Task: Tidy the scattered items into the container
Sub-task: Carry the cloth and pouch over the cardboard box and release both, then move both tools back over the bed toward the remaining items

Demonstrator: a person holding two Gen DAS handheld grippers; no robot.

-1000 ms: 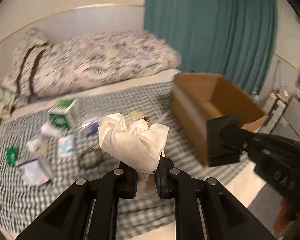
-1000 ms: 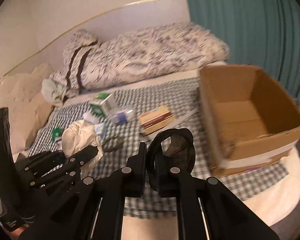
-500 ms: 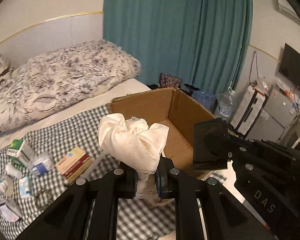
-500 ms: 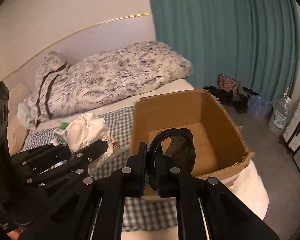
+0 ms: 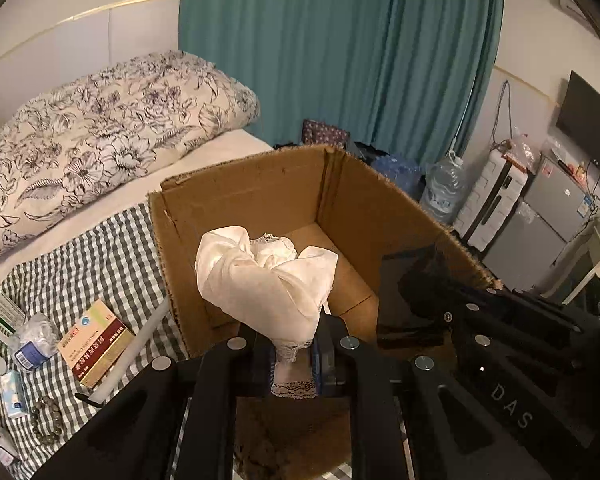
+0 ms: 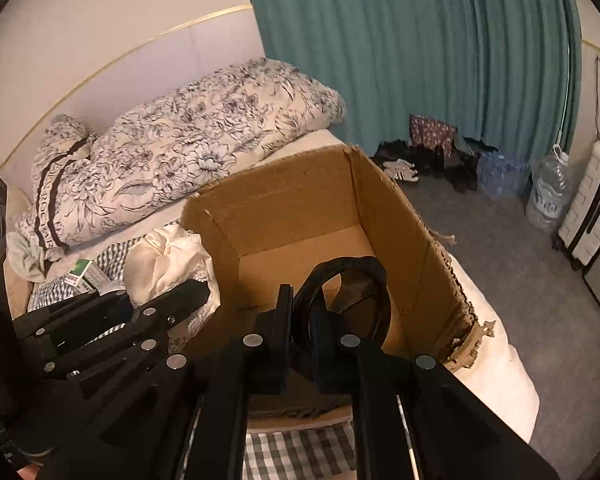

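Observation:
My left gripper (image 5: 292,354) is shut on a bunched cream cloth with a lace edge (image 5: 260,280), held over the near wall of an open cardboard box (image 5: 260,192). In the right wrist view the same cloth (image 6: 168,260) and left gripper (image 6: 196,292) sit at the box's left side. My right gripper (image 6: 302,336) is shut on a black ring-shaped object (image 6: 364,272), held above the inside of the box (image 6: 292,196). From the left wrist view the right gripper (image 5: 432,292) and its black object (image 5: 404,312) hang over the box's right wall.
On the checked blanket left of the box lie a red-and-cream packet (image 5: 96,340), a green carton (image 5: 0,312), a small bottle (image 5: 34,338), a bead bracelet (image 5: 48,420) and a white tube (image 5: 140,344). A floral pillow (image 5: 100,128) lies behind. A water jug (image 6: 548,196) and suitcase (image 6: 588,216) stand on the floor.
Both grippers have swung right, away from the scattered items and over to the cardboard box, each still holding its object. The box now fills the middle of both views.

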